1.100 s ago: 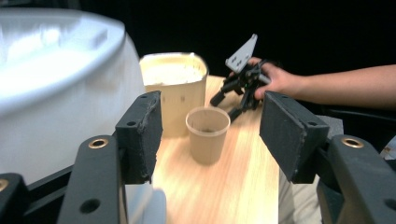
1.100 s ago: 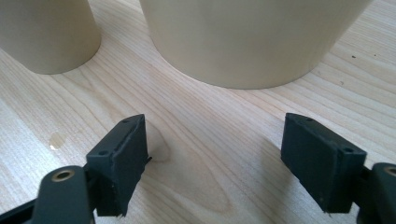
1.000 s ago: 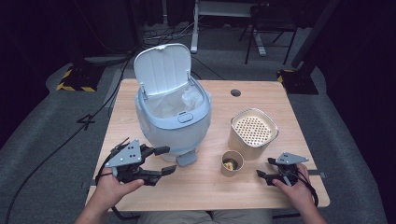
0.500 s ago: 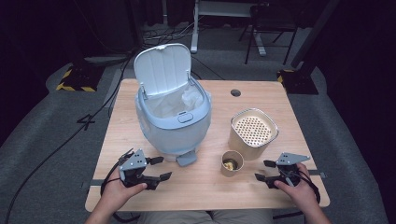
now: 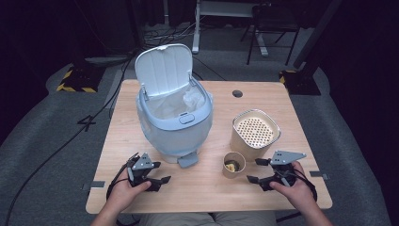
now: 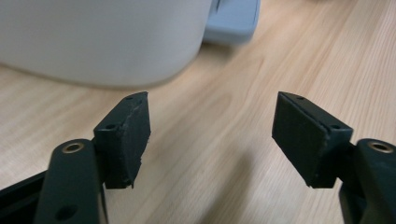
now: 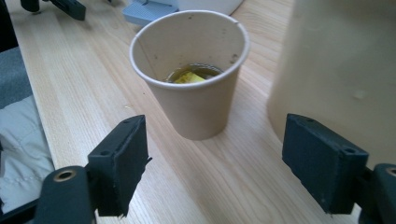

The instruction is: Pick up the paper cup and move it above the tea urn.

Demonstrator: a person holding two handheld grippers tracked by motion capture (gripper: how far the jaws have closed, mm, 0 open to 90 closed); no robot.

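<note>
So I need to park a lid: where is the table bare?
Bare wood: left of the bin, far right corner behind the strainer container, front edge between the grippers. Crowded: around the paper cup, by the bin's pedal.

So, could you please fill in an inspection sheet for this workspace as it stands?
Surface: wooden table, with a round hole near the far edge.
Job's things: paper cup upright, with liquid and a yellow scrap inside; pale blue bin, lid up, liner inside, pedal towards the person.
Clutter: tan container with a perforated top beside the cup.
Grippers: left gripper low over the table, jaws just opened wider, nothing between them; right gripper aimed at the cup, jaws just opened, not touching it.
Cables: black loops trailing from both grippers; more on the floor.
Surroundings: grey carpet, dark room, chair and desk legs behind.
</note>
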